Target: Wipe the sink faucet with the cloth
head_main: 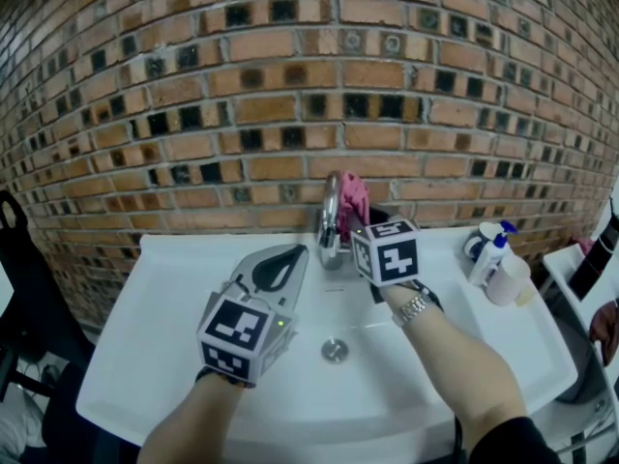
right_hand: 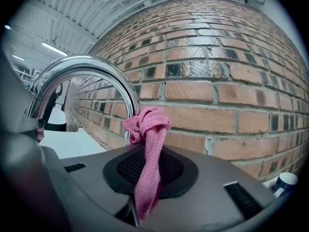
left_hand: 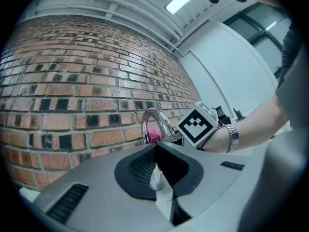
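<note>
A chrome faucet (head_main: 331, 222) rises at the back of the white sink (head_main: 164, 336). A pink cloth (head_main: 352, 193) sits bunched right behind its arc, against the brick wall. My right gripper (head_main: 366, 218) is beside the faucet and shut on the cloth. In the right gripper view the knotted cloth (right_hand: 147, 127) sticks out of the shut gripper (right_hand: 145, 153), with the faucet (right_hand: 87, 66) curving at the left. My left gripper (head_main: 288, 259) hovers over the basin in front of the faucet, shut and empty. The left gripper view shows the closed gripper (left_hand: 155, 151) facing the faucet (left_hand: 157, 120).
A brick wall (head_main: 290, 95) stands straight behind the sink. Two bottles (head_main: 493, 257) stand on the right rim. The drain (head_main: 335, 350) lies mid-basin under my hands. A black chair (head_main: 19, 298) stands left of the sink, and more furniture (head_main: 590, 269) at the right edge.
</note>
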Motion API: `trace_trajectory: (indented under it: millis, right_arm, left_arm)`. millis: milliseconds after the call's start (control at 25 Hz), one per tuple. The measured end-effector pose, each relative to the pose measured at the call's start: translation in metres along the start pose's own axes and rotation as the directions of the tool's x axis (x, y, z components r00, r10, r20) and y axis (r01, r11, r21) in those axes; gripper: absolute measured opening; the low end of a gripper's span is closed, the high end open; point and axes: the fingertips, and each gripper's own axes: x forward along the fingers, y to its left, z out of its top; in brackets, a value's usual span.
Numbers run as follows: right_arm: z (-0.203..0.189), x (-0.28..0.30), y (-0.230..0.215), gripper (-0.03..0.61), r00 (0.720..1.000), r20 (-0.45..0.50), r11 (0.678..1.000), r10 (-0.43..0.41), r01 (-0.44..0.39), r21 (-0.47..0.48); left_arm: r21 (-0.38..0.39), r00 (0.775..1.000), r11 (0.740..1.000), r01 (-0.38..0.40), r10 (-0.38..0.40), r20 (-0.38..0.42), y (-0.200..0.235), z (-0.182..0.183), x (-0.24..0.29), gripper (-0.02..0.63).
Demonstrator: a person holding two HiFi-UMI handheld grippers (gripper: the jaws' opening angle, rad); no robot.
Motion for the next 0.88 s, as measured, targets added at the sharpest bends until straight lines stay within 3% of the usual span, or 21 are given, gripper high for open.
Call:
trace_trajectory:
  millis: [880]
  right_arm:
    - [-0.039, -0.009, 0.014, 0.055, 0.999, -0.052, 1.0, 0.012, -0.012, 0.015]
  left_arm:
    - [0.01, 1.0, 1.0, 0.017, -0.017, -0.003, -0.006, -0.001, 0.0, 0.006]
